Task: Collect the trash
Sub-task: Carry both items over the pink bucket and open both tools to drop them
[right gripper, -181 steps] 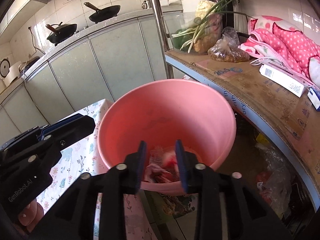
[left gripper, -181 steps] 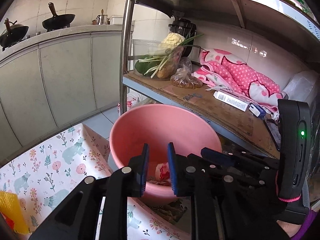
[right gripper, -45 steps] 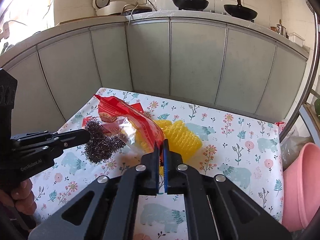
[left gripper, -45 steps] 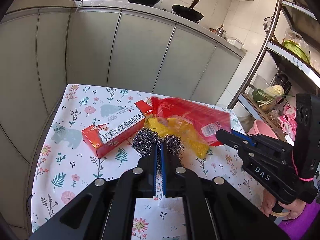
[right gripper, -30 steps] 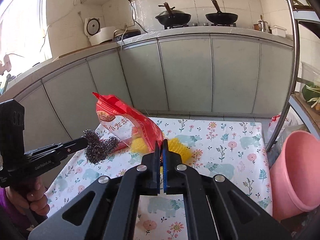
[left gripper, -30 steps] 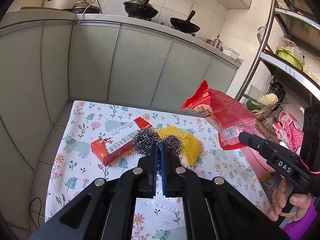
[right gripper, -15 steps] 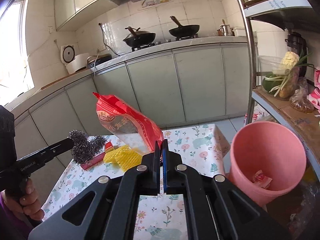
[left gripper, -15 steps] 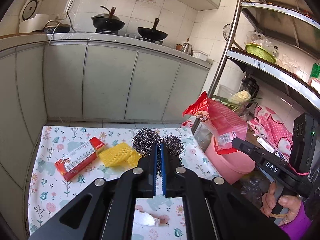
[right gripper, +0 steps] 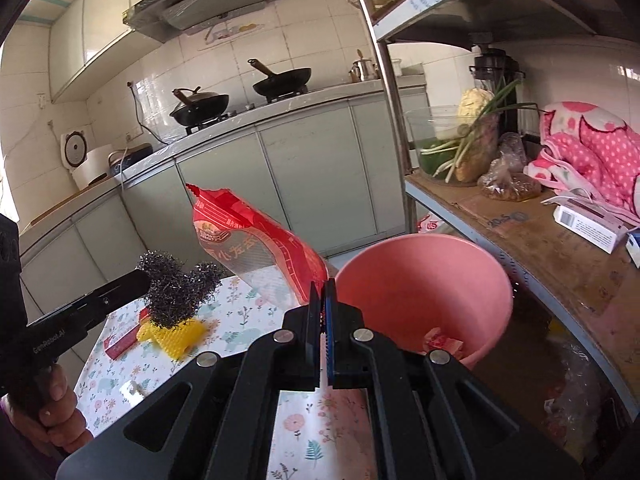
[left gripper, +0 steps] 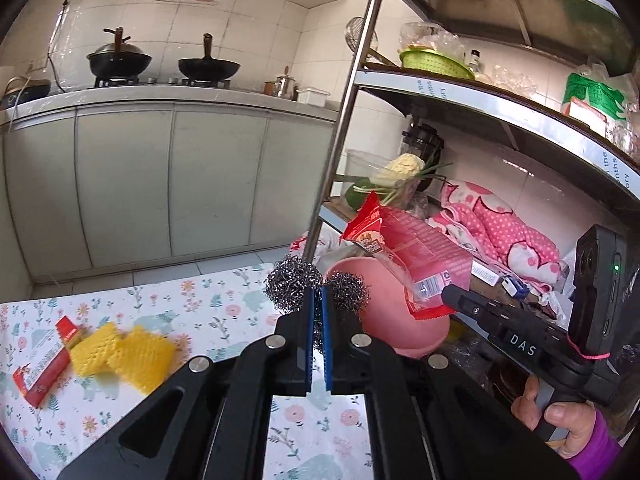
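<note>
Both loaded: left hand-held gripper (left gripper: pixel 317 300) clamped on the steel wool (left gripper: pixel 316 286) mid-frame, right hand-held gripper (right gripper: pixel 324 292) pinching the red snack bag (right gripper: pixel 256 246) by its lower edge, pink bin (right gripper: pixel 424 292) right of centre. Best to get each right over the rim before letting go, bag first since it'll flutter. Yellow foam net (left gripper: pixel 120 354) and red box (left gripper: pixel 44 356) left on the desk lower left, shelf post (left gripper: pixel 340 128) close by the bin.

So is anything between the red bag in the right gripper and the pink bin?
Nothing visible. The red bag hangs from the right gripper just left of the pink bin, whose open mouth holds only some trash at the bottom.
</note>
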